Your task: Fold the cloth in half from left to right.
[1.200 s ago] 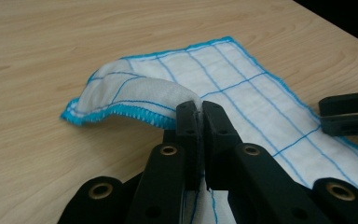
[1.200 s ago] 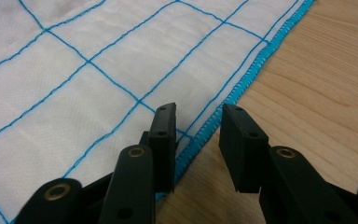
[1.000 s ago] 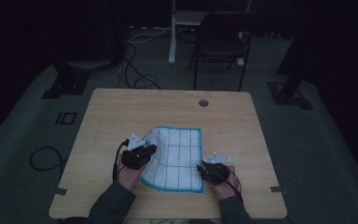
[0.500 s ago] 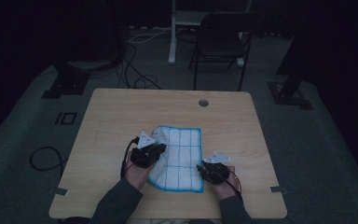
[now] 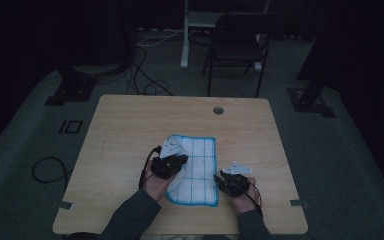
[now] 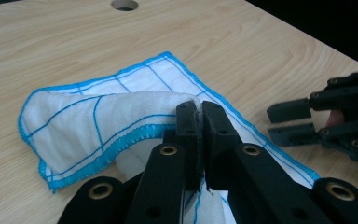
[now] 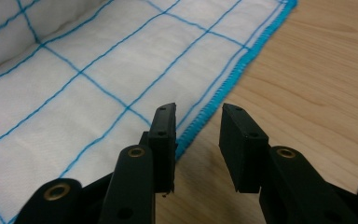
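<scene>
Left gripper (image 6: 199,122) pinches the cloth (image 5: 200,155) edge folded inward; right gripper (image 7: 198,128), part-open, empty, beside its hem.

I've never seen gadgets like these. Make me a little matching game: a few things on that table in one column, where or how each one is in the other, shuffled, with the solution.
Things:
1. left gripper
2. right gripper
3. cloth
4. round hole

States:
A. white with a blue grid, one edge lifted and folded over
B. in the wooden table near its far edge
C. jaws apart, empty, at the cloth's blue hem
D. jaws pinched on a fold of cloth

Pairs: 1-D, 2-C, 3-A, 4-B
</scene>
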Action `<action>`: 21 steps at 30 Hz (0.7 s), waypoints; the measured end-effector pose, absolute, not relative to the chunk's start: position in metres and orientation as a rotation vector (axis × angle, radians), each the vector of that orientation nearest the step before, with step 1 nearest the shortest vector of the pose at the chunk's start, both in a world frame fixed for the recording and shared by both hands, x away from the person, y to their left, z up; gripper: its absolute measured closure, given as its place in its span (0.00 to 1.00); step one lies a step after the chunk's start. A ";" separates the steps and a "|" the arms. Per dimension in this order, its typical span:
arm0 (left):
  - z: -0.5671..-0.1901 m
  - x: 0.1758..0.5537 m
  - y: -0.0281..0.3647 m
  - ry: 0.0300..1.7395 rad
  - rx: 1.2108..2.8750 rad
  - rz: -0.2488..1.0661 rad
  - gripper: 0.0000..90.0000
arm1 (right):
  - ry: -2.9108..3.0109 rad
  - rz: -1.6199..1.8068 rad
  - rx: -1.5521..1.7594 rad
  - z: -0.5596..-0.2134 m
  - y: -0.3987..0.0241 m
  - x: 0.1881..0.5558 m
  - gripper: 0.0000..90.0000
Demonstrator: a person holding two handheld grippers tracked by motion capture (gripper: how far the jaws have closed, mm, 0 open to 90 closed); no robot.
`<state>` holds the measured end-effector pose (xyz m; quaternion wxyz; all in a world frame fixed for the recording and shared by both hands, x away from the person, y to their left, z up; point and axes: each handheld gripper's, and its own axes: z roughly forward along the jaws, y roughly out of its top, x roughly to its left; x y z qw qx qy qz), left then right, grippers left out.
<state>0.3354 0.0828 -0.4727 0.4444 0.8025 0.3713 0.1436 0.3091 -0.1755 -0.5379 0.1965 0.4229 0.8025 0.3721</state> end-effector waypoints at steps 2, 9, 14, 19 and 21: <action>-0.474 0.336 0.079 0.909 2.002 0.352 0.96 | 2.227 1.054 1.195 -0.537 -0.179 0.309 0.74; -0.477 0.338 0.065 0.890 2.027 0.336 0.96 | 2.185 1.070 1.230 -0.534 -0.187 0.310 0.74; -0.484 0.343 0.054 0.876 2.070 0.313 0.96 | 2.163 1.078 1.249 -0.534 -0.190 0.310 0.74; -0.494 0.346 0.042 0.863 2.106 0.295 0.96 | 2.154 1.081 1.258 -0.534 -0.191 0.311 0.74; -0.498 0.348 0.039 0.863 2.119 0.288 0.96 | 2.153 1.080 1.258 -0.534 -0.191 0.311 0.74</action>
